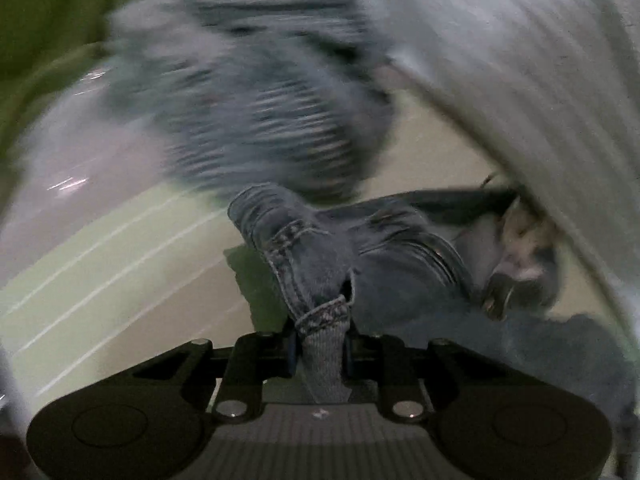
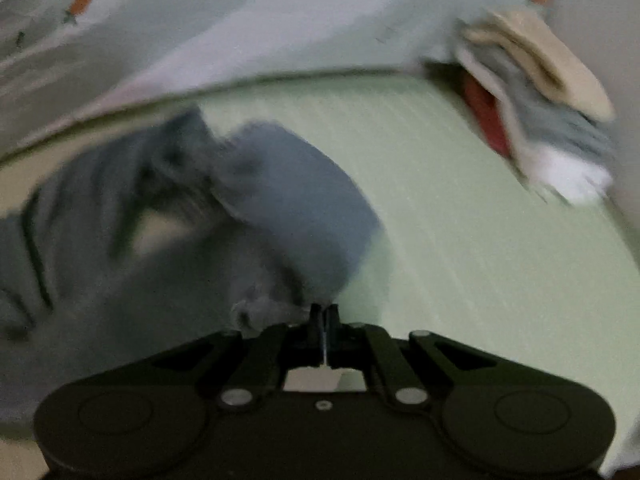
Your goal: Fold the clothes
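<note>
Jeans (image 1: 384, 248) are hanging between both claws, lifted above the pale green surface (image 2: 460, 208).

Left claw (image 1: 320, 344): jaws closing tight on a seamed denim strip, likely a belt loop or waistband edge; strip is running up between the fingers and into the bunched fabric just ahead.

Right claw (image 2: 323, 316): jaws nearly touching, pinching a thin edge of the blue cloth (image 2: 296, 208); grip is sitting right at the fingertips.

Both views are smearing heavily, so the cloth appears to be swinging; exact garment layout cannot be told.

Farther out: more denim is blurring in the left view, either a leg or a second garment. A folded pile (image 2: 552, 96) (beige, grey, red, white) is resting far right. A light sheet (image 2: 240, 24) is lying beyond the green surface.

Risks, as judged:
- Right pinch is shallow; a sharp shake could be pulling the edge free.
- Left hold on a narrow strip is letting the garment twist, so legs may be landing misaligned.
- Swinging cloth could be brushing the pile.
</note>
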